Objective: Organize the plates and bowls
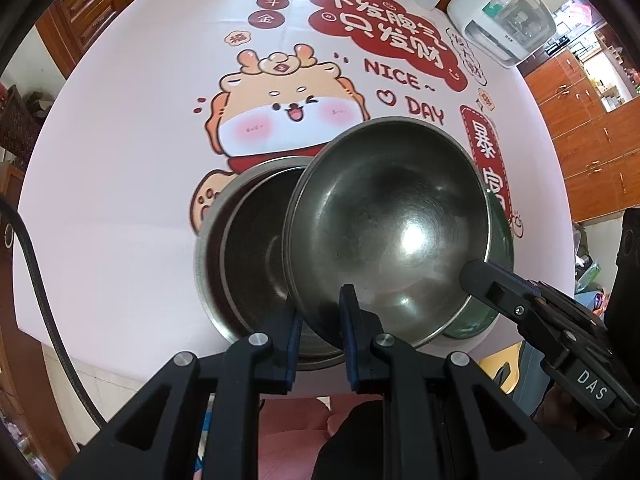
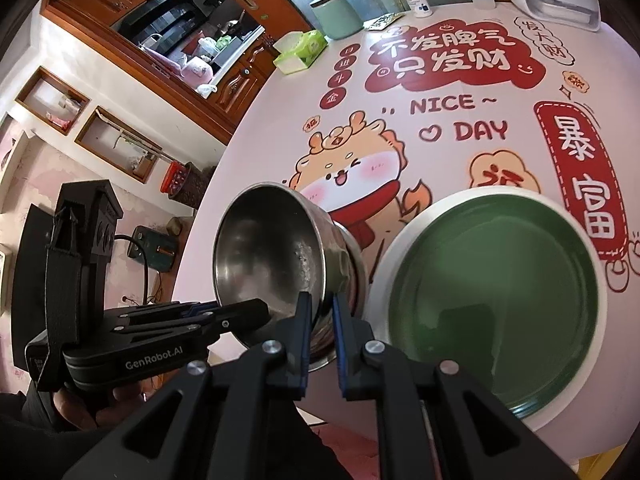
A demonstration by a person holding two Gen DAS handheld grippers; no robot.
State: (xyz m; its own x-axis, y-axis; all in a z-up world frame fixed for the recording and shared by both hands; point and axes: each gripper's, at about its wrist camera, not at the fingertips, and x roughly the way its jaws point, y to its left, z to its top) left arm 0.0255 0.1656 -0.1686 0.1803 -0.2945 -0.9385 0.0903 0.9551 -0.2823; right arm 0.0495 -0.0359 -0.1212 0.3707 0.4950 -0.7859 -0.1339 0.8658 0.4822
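Steel bowl (image 1: 384, 232) in both claws

silver steel bowl (image 1: 392, 216), green plate (image 2: 492, 300), cartoon-printed tablecloth (image 1: 140, 128)

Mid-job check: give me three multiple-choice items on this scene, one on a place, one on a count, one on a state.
1. In the right wrist view, where does the green plate lie from the held steel bowl?
A. left
B. right
C. inside it

2. How many steel bowls show in the left wrist view?
A. one
B. two
C. four

3. The held steel bowl is:
A. flat on the table
B. upside down
C. tilted, rim clamped by both grippers

Key:
1 B, the plate sits right of it.
2 B, a second bowl lies beside it.
3 C, the left gripper and right gripper pinch its rim.
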